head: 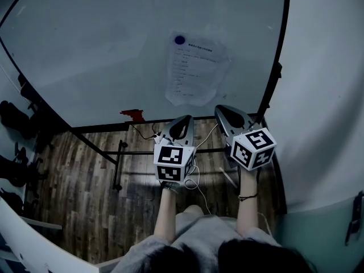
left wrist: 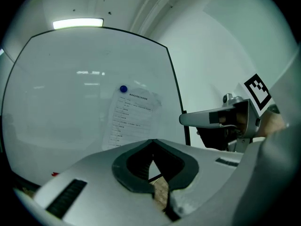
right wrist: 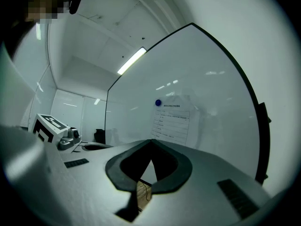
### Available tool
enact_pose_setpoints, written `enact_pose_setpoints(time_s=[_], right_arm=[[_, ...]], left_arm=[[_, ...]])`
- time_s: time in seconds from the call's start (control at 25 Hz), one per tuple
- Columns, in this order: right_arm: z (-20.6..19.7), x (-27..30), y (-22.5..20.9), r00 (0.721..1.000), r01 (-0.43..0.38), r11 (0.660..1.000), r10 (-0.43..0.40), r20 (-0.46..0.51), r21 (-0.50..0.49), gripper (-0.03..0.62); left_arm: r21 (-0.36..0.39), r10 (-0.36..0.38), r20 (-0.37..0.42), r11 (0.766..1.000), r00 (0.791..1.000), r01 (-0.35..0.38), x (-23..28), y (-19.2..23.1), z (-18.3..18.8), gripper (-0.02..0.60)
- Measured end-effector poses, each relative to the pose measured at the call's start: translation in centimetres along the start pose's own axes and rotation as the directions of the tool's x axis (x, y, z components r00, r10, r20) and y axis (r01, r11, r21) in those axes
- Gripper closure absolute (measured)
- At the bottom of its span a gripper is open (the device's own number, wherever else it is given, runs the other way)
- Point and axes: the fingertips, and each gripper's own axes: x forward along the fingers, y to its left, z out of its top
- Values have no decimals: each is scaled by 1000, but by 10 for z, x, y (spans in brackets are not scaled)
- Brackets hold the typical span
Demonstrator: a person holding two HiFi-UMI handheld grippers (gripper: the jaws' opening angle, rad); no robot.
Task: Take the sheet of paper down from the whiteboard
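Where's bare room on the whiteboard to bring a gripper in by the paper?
Bare whiteboard lies left of the sheet and above its blue magnet. Tighter right, by the black frame, and below, by the left gripper and right gripper.

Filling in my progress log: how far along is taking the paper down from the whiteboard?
Done: nothing yet; the sheet of paper hangs on the whiteboard under its blue magnet. In hand: the left hand-held gripper and right hand-held gripper, both shut and empty, are held out towards the board, short of the sheet. Left: reach the sheet, free it from the magnet, take it down.
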Motion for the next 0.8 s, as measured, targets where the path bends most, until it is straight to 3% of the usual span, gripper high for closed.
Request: enact_pose_setpoints(time_s=[0.28, 0.8], right_arm=[[1, 17, -12, 1000, -3, 1000, 3, 29, 23, 594], [24, 53, -58, 988, 129, 991, -130, 81, 22, 592]], left_arm=[[2, 12, 45, 1000, 999, -12, 10, 20, 7, 577], [61, -9, 90, 998, 996, 3, 56, 65, 46, 575]])
